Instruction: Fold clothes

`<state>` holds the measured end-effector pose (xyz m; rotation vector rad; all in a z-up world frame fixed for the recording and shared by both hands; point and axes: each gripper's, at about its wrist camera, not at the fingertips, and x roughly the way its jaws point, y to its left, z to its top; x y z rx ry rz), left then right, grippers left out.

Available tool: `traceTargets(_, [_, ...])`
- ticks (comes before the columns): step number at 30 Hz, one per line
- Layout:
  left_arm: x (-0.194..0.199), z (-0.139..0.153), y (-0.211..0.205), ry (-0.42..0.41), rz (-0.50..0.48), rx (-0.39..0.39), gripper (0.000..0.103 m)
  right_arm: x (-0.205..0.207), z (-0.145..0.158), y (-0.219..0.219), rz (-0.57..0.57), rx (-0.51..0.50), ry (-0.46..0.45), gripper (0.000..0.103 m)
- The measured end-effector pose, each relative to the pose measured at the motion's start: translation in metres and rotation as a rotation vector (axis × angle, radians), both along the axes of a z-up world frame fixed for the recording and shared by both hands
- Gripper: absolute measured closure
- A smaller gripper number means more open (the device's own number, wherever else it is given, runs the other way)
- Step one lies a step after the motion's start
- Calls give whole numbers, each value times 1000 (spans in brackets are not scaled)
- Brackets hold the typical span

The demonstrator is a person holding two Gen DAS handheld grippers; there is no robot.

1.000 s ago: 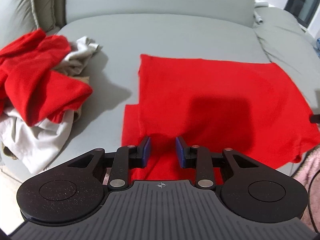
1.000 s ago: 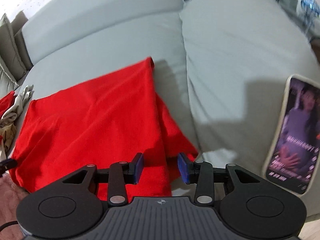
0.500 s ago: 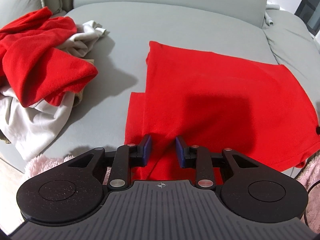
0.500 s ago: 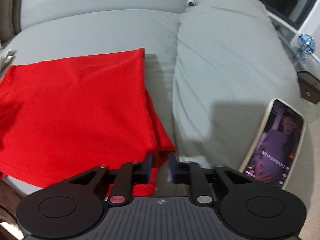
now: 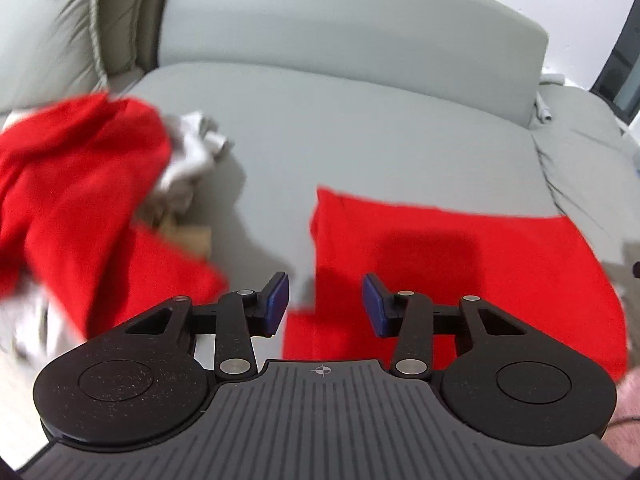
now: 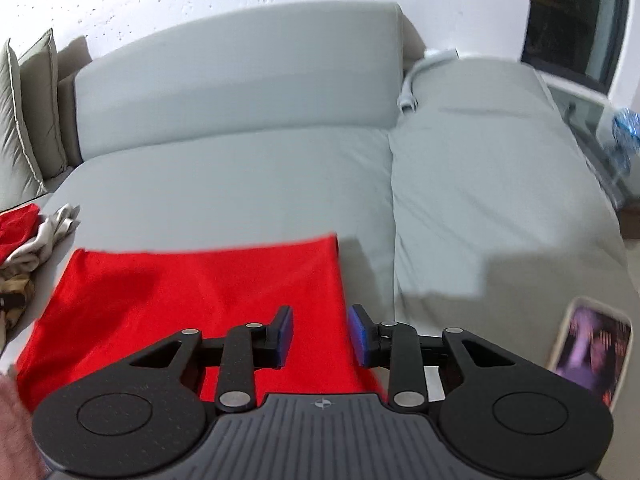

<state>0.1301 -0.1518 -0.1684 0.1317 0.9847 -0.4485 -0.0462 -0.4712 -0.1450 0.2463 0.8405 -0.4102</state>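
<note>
Both grippers over the red shirt (image 5: 460, 264) on the sofa (image 5: 360, 128), neither holding cloth.

My left gripper (image 5: 325, 303) has just been opening; its jaws stand apart above the shirt's left edge with nothing pinched. My right gripper (image 6: 320, 336) has just been closing, yet a gap shows between its pads and the shirt's right edge lies under them, not clamped as far as I can see. The shirt lies flat along the sofa's front edge, its near hem close to the drop; the pile (image 5: 80, 200) sits at the left end, the phone (image 6: 592, 352) at the right end. My worry: if I grab unevenly, one side lifts alone, the fold skews, and the hem slides off the front. A wide right reach could also knock the phone.
</note>
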Motion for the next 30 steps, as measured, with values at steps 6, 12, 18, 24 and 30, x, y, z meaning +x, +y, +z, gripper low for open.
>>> traceTargets(6, [50,-22,-26,39,-26,31,58,29,-16,-29,-39,38,0,77])
traceTargets(12, [73,-51,-42,92,-66,46,66,73,-51,-52,-56,119,23,69])
traceTargets(18, [74,-63,-48,51,-89,59,99,93,-69,-54,-73,132,38,98])
traceTargets(24, [95,-69,-57,14,-53,92,98,98,-67,-66,-103,86,22,98])
traceTargets(30, [90,-80,-60,22,-6,228,48,97,-78,-60,-124,62,120,65])
